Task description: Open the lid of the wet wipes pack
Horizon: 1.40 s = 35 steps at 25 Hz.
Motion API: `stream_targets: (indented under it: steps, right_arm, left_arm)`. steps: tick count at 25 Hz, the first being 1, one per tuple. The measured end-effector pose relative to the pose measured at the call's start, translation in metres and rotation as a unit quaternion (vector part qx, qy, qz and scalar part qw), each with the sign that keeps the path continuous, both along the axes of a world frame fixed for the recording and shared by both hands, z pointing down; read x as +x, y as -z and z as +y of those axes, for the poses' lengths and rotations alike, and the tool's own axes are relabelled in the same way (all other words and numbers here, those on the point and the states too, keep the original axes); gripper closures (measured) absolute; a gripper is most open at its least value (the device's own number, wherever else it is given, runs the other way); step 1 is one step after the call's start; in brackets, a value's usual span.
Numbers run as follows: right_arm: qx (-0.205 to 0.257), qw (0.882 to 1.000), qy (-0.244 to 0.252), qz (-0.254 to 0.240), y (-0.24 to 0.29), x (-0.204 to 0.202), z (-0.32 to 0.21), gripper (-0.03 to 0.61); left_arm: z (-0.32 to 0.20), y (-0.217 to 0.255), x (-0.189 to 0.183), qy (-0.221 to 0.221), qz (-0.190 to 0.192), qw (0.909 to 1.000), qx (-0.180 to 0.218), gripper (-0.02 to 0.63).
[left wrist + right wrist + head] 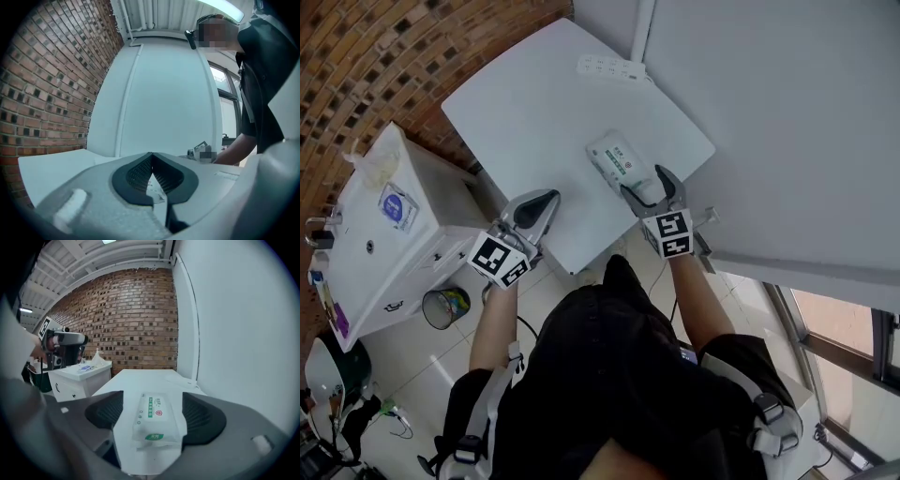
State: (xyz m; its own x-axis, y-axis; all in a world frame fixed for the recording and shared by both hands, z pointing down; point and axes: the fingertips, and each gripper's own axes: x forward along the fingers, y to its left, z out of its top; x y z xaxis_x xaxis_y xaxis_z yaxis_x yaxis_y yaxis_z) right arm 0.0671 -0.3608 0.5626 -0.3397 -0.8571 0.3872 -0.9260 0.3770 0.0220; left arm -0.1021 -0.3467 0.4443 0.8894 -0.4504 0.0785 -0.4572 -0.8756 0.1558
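**Wet Wipes Pack: Approach Before Lid Opening**

**Head view.** The wet wipes pack [619,161] lies flat on the white table [534,103], close to the near edge and angled towards the person. The right gripper [645,183] is at the pack's near end with its jaws spread, one on each side of that end. The left gripper [546,199] is over the near table edge, well apart from the pack, with its jaws pressed together. A white power strip [609,67] lies at the far edge, clear of the work.

**Left gripper view.** The left gripper [151,155] has its ribbed pads meeting at the tips, with nothing held between them. The gripper points level across the table top [51,168].

**Right gripper view.** The pack [156,420] lies lengthwise between the pads [107,411] of the right gripper [154,405]. A gap shows on each side, so neither pad presses on it. A green tab [154,437] sits at the near end. The pictures do not show whether it belongs to the lid.

**Procedure (judgement).** The lid appears closed, so this is the approach step.
1. Bring the jaws down level so both pads meet the pack's sides together.
2. Grip lightly. The soft pack will buckle under hard pressure.
3. Keep the pads off the top face so the lid stays free.
4. Bring the closed left tips under the lid's edge and lift it.
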Motion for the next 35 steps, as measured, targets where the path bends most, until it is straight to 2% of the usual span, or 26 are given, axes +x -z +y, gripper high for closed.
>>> stream_targets:
  steps: [3, 6, 11, 18, 23, 25, 30, 32, 35]
  right_arm:
    - [-0.032, 0.999, 0.013, -0.001, -0.024, -0.006, -0.011, 0.105]
    - [-0.058, 0.998, 0.026, 0.003, -0.048, -0.011, -0.020, 0.064]
    - [-0.077, 0.997, 0.029, 0.009, -0.070, -0.015, -0.032, 0.060]
    - [-0.134, 0.990, 0.049, 0.006, -0.101, -0.022, -0.040, 0.023]
    - [-0.150, 0.987, 0.060, 0.023, -0.113, -0.023, -0.041, 0.018]
    - [-0.161, 0.984, 0.065, 0.034, -0.117, -0.025, -0.041, 0.015]
    - [-0.165, 0.984, 0.062, 0.023, -0.124, -0.026, -0.039, 0.017]
    - [-0.160, 0.985, 0.066, 0.027, -0.122, -0.026, -0.039, 0.021]
    - [-0.177, 0.981, 0.074, 0.031, -0.127, -0.026, -0.039, 0.027]
  left_arm:
    - [-0.010, -0.010, 0.006, 0.000, -0.003, 0.9998, -0.017, 0.612]
    - [-0.016, -0.024, 0.012, -0.003, -0.003, 0.9997, -0.025, 0.612]
    - [-0.023, -0.041, 0.013, -0.003, -0.024, 0.9988, -0.043, 0.612]
    - [-0.040, -0.055, 0.017, -0.003, -0.039, 0.9982, -0.045, 0.612]
    - [-0.047, -0.078, 0.032, -0.052, -0.098, 0.9935, -0.027, 0.612]
    - [-0.055, -0.082, 0.037, -0.060, -0.102, 0.9927, -0.026, 0.612]
    - [-0.062, -0.095, 0.054, -0.062, -0.104, 0.9922, -0.032, 0.612]
    - [-0.066, -0.099, 0.062, -0.068, -0.111, 0.9910, -0.031, 0.612]
    - [-0.073, -0.106, 0.073, -0.082, -0.132, 0.9874, -0.031, 0.611]
